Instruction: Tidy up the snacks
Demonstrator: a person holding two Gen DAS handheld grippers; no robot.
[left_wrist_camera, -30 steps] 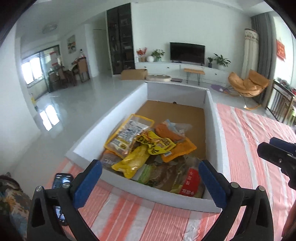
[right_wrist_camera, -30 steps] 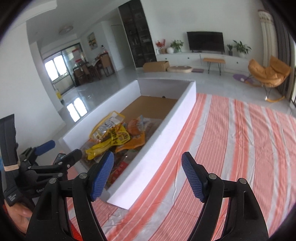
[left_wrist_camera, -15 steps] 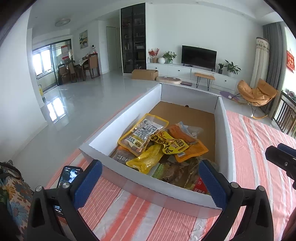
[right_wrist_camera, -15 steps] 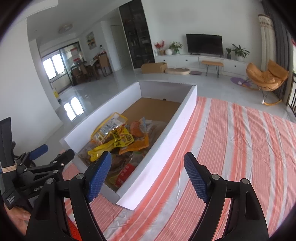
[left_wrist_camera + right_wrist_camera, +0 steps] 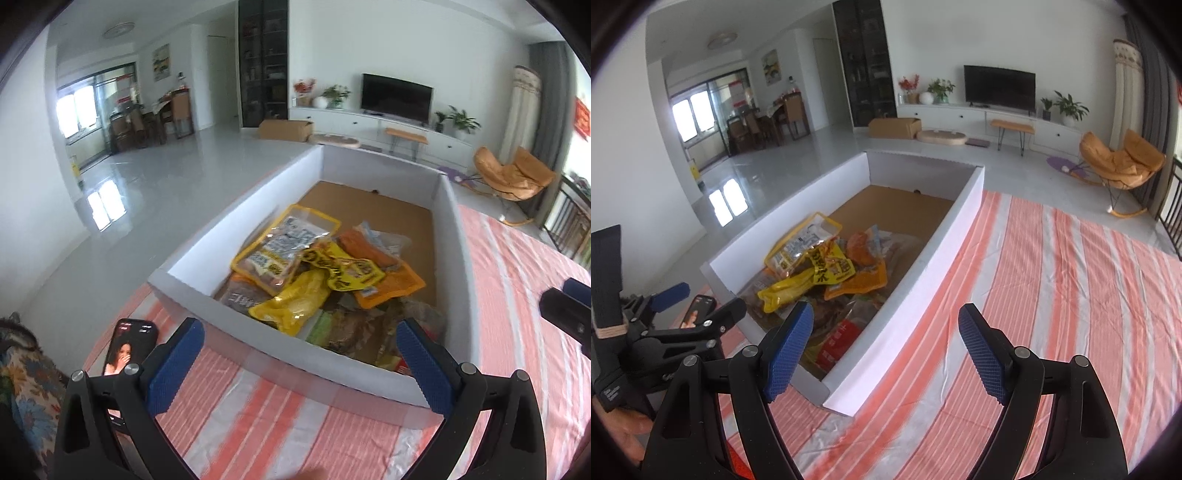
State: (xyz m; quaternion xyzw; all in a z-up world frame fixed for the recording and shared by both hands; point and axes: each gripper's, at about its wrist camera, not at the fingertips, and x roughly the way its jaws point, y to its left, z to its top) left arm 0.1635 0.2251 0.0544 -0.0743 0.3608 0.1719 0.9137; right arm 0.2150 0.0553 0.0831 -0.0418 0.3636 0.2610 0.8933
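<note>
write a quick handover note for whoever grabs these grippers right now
Left gripper: jaws open, holding nothing, near the white box's close wall.
Right gripper: jaws open, holding nothing, over the box's right corner and the striped cloth.
Snack packets lie piled in the box's near half; the far half shows bare cardboard.
A phone lies left of the box.
Nothing sorted yet.

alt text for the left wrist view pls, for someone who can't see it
A long white cardboard box with a brown floor holds a pile of yellow and orange snack packets at its near end, on a red-and-white striped cloth. The open left gripper with blue-padded fingers hangs empty before it; a lit black smartphone lies at left.
</note>
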